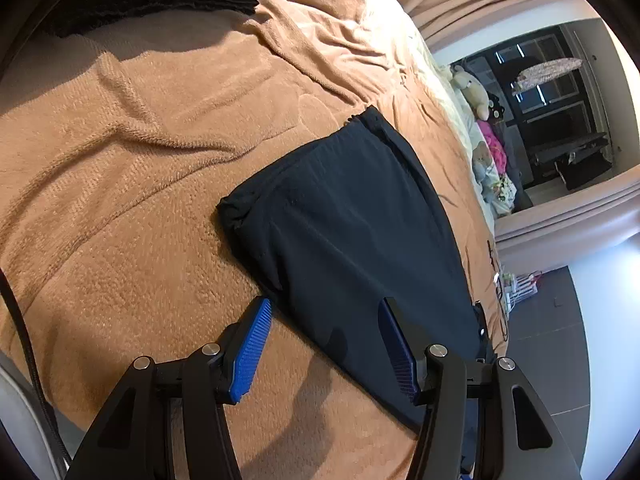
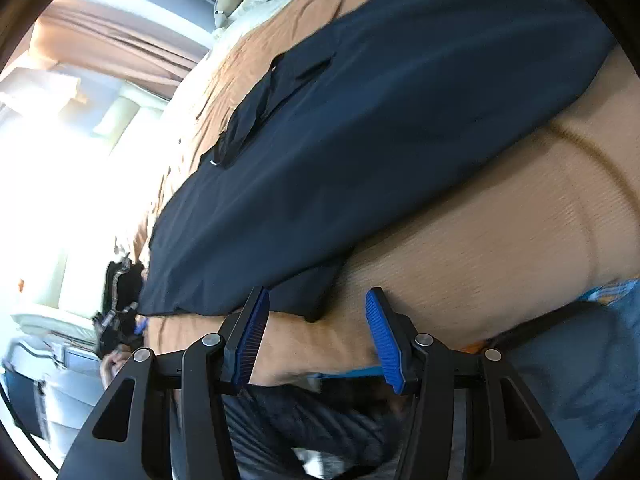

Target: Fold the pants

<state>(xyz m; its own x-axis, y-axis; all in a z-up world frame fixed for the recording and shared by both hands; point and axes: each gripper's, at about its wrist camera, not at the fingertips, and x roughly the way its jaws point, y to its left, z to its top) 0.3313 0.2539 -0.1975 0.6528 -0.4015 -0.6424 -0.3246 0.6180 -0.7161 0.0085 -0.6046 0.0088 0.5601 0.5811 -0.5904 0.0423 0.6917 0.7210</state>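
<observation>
Navy pants (image 1: 352,216) folded flat on tan blanket (image 1: 132,184); left gripper (image 1: 326,344) parted, empty, at near hem; right gripper (image 2: 316,332) parted, empty, near pants' edge.

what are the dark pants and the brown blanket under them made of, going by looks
Pants: thin, smooth woven fabric, maybe a synthetic or cotton blend; matte dark navy with a faint sheen, lying flat with soft shallow creases. Blanket: plush fleece or terry-like knit, probably synthetic; its fuzzy, nubby pile shows fine ribbed rows and thick rounded folds. Neither fibre can be told for sure.
</observation>
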